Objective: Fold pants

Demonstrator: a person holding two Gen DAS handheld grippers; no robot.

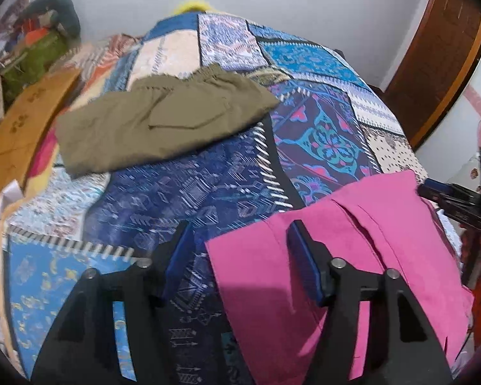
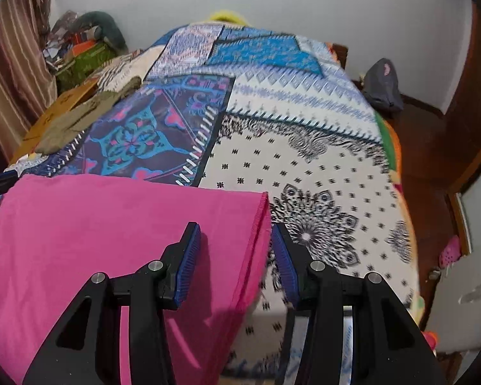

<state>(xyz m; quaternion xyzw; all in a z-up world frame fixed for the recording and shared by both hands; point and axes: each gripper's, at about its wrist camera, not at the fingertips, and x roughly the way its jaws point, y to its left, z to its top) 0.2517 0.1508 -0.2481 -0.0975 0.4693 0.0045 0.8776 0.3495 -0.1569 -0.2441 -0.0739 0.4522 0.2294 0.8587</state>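
The pink pants lie on the patchwork bedspread at the lower right of the left wrist frame, and they fill the lower left of the right wrist frame; the cloth is flat with some long creases, and its stitched edge runs down the middle of the right wrist frame. The left gripper is at the bottom centre of its frame with the fingers wide apart and nothing between them; its right finger is over the pink cloth, and its left finger is over the dark blue patch beside the pants; whether they touch the cloth I cannot tell. The right gripper is also wide and holds nothing; the stitched edge of the pants lies between its two fingers, the left finger over the pink cloth and the right finger over the white patch with black dots. Olive green shorts lie spread in the upper left part of the left wrist frame, well apart from the pink pants; a flat cardboard piece is at the left edge beside them.
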